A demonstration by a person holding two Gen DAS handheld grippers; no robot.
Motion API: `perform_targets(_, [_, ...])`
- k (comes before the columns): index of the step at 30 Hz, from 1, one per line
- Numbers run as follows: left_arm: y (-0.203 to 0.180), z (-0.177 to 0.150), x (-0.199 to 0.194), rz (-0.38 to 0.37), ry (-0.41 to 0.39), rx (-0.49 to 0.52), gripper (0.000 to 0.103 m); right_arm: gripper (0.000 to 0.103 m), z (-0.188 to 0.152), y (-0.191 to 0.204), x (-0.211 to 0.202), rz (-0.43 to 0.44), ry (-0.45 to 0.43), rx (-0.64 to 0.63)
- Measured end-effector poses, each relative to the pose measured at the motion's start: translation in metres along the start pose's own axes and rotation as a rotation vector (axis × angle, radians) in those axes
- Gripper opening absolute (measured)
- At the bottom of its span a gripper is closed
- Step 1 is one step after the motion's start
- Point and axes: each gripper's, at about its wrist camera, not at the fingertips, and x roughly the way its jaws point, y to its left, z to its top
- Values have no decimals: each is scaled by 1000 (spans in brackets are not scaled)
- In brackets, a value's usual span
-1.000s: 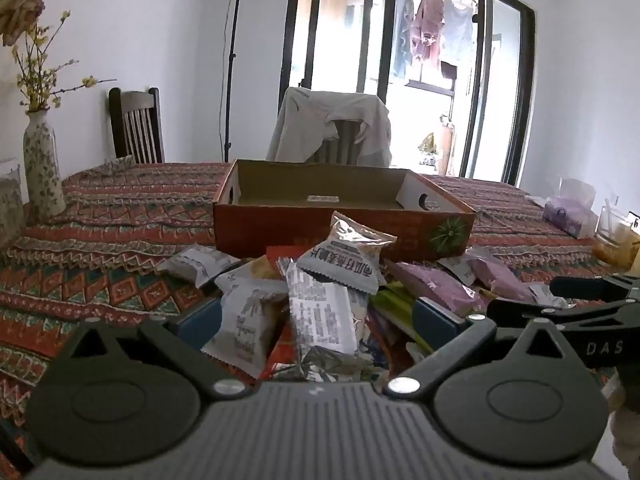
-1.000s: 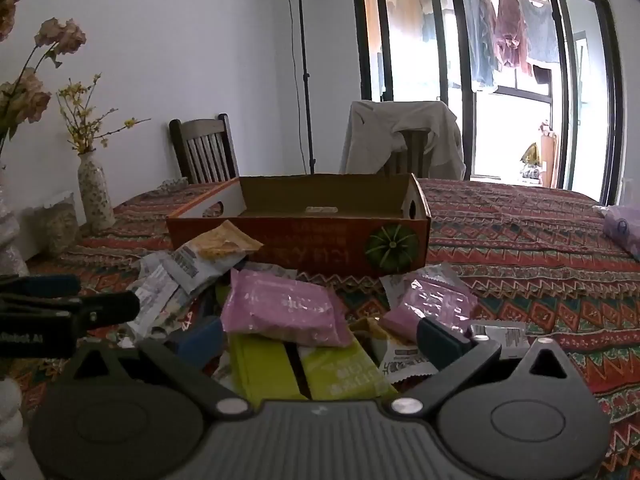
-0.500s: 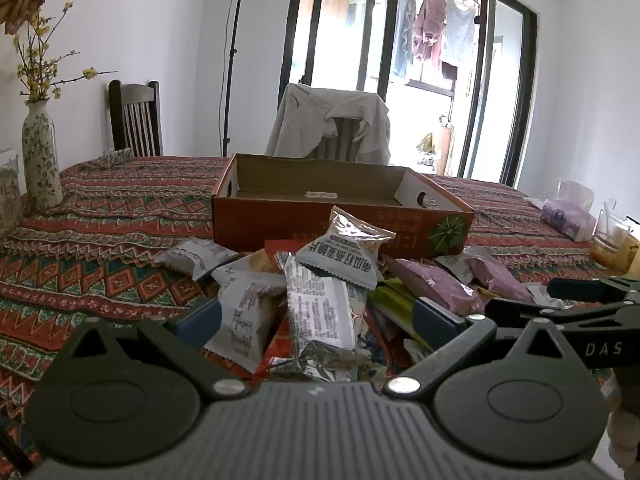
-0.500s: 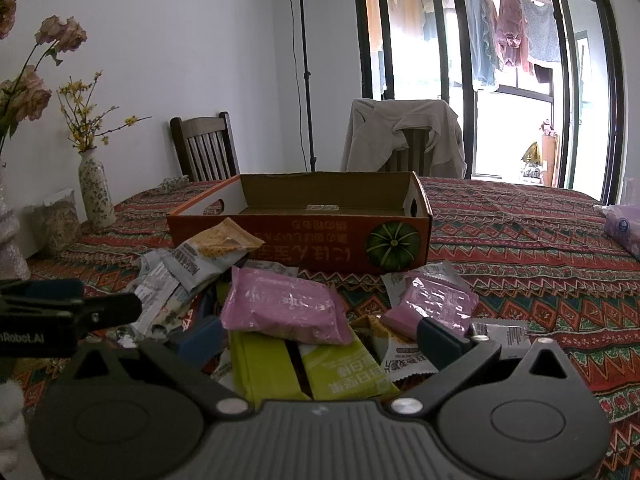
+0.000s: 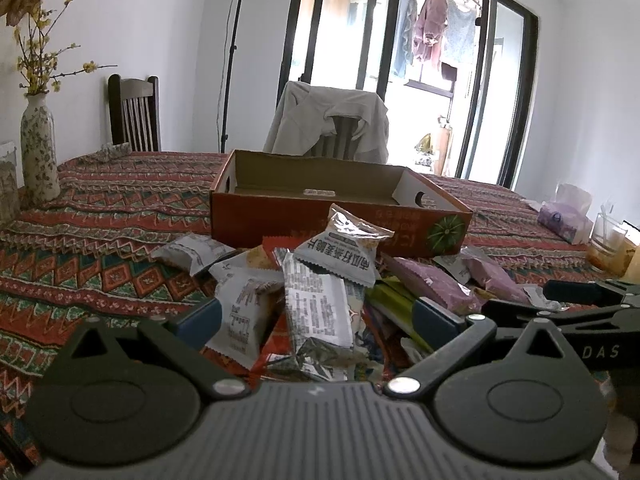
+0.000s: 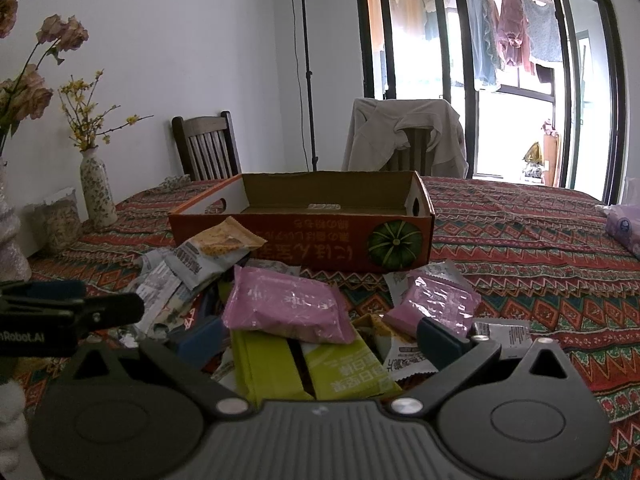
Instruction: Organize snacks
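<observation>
The snacks lie heaped on the counter (image 5: 100, 216) just before the open cardboard box (image 6: 304, 236), which looks bare inside; both tongs hang spread wide over the pile, left tongs (image 5: 316, 316) above a silver packet (image 5: 320, 304), right tongs (image 6: 320, 334) above a pink packet (image 6: 288, 308), grasping nothing; these pouches look light, soft and slippery, so I'd pinch a crimped end seam, gently, lest the contents crumble.
</observation>
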Motion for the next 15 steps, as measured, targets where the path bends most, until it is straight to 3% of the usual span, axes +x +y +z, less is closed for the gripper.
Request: perform_targets(15, [0, -1, 0, -1, -2, -1, 103, 103, 0, 0, 1, 1, 3, 2])
